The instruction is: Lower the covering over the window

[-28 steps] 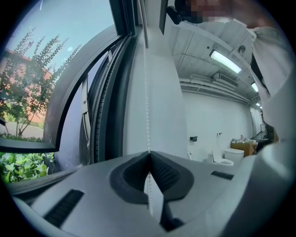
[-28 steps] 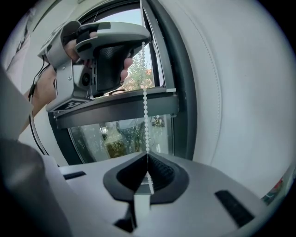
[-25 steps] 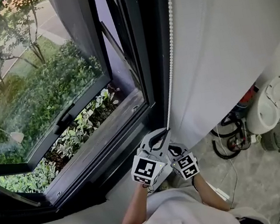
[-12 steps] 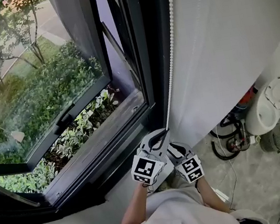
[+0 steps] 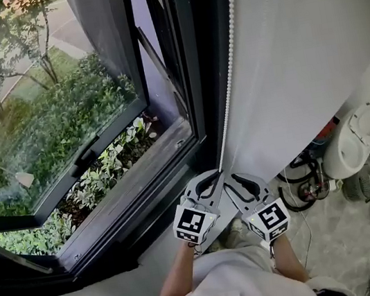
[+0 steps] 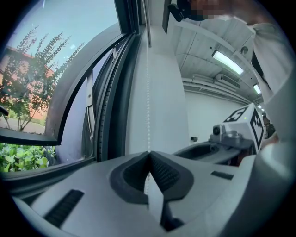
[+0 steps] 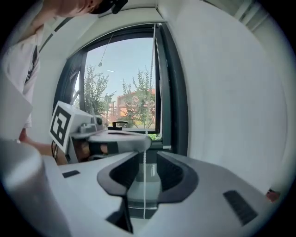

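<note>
A white bead chain [image 5: 230,87] hangs down along the dark window frame [image 5: 193,72], beside a white covering [image 5: 307,39]. My left gripper [image 5: 212,178] is shut on the chain's lower end. In the left gripper view the chain [image 6: 148,92] rises straight from the closed tips of the left gripper [image 6: 149,155]. Just to the right, the right gripper [image 5: 237,181] has its jaws opening. In the right gripper view a strand of the chain [image 7: 144,185] hangs between the spread jaws of the right gripper [image 7: 147,158], and the pads do not touch it.
The window sash [image 5: 46,118] is swung outward over green shrubs, above a dark sill [image 5: 134,180]. On the floor at the right lie white appliances [image 5: 355,136] and coiled cables [image 5: 303,183]. The person's forearms and white shirt fill the bottom edge.
The right gripper's jaws have come apart off the chain, and it has shifted right and slightly down. The left gripper has stayed put, still closed on the chain.
</note>
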A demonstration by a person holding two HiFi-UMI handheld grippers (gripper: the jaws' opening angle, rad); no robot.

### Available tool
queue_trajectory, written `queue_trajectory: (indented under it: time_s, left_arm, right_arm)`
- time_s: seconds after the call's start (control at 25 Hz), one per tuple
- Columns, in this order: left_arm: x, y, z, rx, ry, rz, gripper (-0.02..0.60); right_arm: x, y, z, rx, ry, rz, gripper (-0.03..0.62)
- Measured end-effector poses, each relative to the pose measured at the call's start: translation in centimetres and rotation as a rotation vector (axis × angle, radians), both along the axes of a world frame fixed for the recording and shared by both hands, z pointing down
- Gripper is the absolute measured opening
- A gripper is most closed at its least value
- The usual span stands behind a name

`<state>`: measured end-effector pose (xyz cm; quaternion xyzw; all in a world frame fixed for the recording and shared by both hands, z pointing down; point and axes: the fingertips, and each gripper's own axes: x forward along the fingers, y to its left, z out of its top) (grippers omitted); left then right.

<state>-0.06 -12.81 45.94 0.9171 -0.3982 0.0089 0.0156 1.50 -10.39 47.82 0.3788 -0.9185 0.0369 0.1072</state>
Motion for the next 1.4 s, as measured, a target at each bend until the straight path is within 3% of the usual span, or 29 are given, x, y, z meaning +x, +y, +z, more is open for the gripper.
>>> queue_trajectory:
  time_s: [0.52,0.6,0.68,0.84,1.4]
  left_arm:
    - [0.6,0.2,-0.1,-0.005,0.011,0.018,0.014]
    - [0.7,0.3,-0.1,-0.005,0.012,0.02,0.014]
    - [0.8,0.4,-0.2,-0.003,0.016,0.019,0.014]
    - [0.6,0.3,0.4,-0.007,-0.009,0.006,0.014]
    - [0.1,1.1,9.3,-0.142,-0.071,-0.01,0.014]
  right_arm:
    - [-2.2,-1.8,-13.1,0.248,-0.087,-0.084,0.11]
    - [-2.4,-2.3,-14.2,0.276,-0.098,-0.081,0.09]
    - [-2.5,-2.6,-14.8,0.295,-0.117,-0.07,0.011]
    - [-2.6,-2.7,-14.2,0.263,-0.211,-0.06,-0.002]
    - [-3.0,-2.9,-5.4,0.093,-0.164,-0.047,-0.003]
